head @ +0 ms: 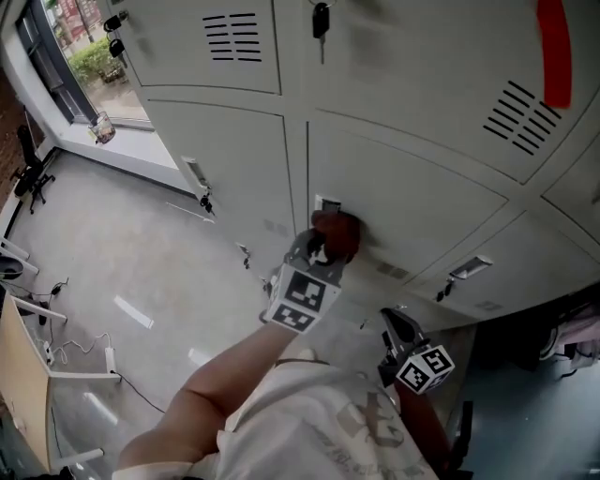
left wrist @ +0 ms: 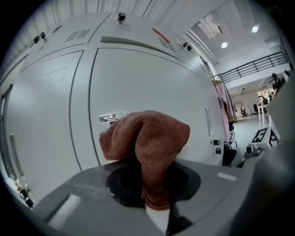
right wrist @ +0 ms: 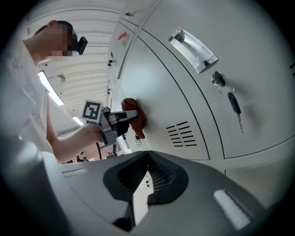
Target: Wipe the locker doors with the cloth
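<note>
- My left gripper (left wrist: 156,184) is closed on the cloth (left wrist: 147,138), which is bunched and pressed to the door (left wrist: 152,78) just ahead of the jaws.
- The cloth seems soft and light, so I think a pinch at its fold will hold it.
- My right gripper (right wrist: 140,193) is closed and empty.

In the left gripper view the cloth (left wrist: 147,138) covers the right end of the chrome handle (left wrist: 109,118) on a locker door (left wrist: 152,78). In the head view the top edge cuts off a hanging key (head: 321,19) and a red strip (head: 554,47). Pinkish things (head: 583,336) at the right edge are too dim to name.
</note>
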Demonstrator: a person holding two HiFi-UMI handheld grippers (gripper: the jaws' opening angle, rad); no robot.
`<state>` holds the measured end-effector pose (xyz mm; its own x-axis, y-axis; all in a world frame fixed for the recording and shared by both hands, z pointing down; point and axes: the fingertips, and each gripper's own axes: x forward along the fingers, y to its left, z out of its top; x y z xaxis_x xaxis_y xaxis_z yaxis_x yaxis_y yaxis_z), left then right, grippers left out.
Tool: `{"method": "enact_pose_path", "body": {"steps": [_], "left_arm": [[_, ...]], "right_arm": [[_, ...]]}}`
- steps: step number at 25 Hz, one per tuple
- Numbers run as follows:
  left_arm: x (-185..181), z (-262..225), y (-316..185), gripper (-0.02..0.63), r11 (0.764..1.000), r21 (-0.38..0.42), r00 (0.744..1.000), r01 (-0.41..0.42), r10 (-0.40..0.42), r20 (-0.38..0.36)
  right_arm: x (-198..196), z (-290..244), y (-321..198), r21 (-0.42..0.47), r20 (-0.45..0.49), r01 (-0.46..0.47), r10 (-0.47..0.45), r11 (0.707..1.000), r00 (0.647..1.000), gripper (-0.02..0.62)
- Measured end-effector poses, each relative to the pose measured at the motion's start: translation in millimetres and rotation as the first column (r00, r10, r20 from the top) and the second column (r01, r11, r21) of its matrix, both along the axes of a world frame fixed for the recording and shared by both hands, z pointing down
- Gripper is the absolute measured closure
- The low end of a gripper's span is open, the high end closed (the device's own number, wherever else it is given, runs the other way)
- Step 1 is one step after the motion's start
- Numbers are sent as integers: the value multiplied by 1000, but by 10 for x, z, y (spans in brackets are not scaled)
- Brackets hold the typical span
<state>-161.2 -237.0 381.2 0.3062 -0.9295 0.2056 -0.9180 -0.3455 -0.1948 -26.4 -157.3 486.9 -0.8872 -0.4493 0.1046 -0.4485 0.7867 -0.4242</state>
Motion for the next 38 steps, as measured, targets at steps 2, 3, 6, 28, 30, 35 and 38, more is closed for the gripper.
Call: {"method": "enact_pose_path", "body": {"steps": [2,3,6,28,30,35,38], "left_arm": [[-78,5,26,526,1000,-2,1000,6,-6,3],[-121,-2,34,526,1000,2,1000,12,-12,4],[-392,-81,4,525,999,24,999,40,-40,-8],[-890,33,190,523,984,-11,983,176,-177,-57],[-842,105,147,523,984,-18,983,176,-177,-55],[-793,-63,125,525,986,12,985,169,-168,-46],[-791,-274,131,525,985,52,986,162,-159,-57]], "right_arm": [[-37,-9,22,2,-2,-1,1,1000,1000,588],[-71,-16,17,9,-3,2,-2,1000,1000,588],[-311,-59,-91,49,2,32,-32,998,999,588],[-766,-224,147,77,-67,227,-223,971,973,588],[-618,-168,100,69,-76,205,-200,976,977,588],[-578,-186,39,72,-61,175,-171,982,983,588],[-594,-233,55,78,-60,178,-174,981,983,588]]}}
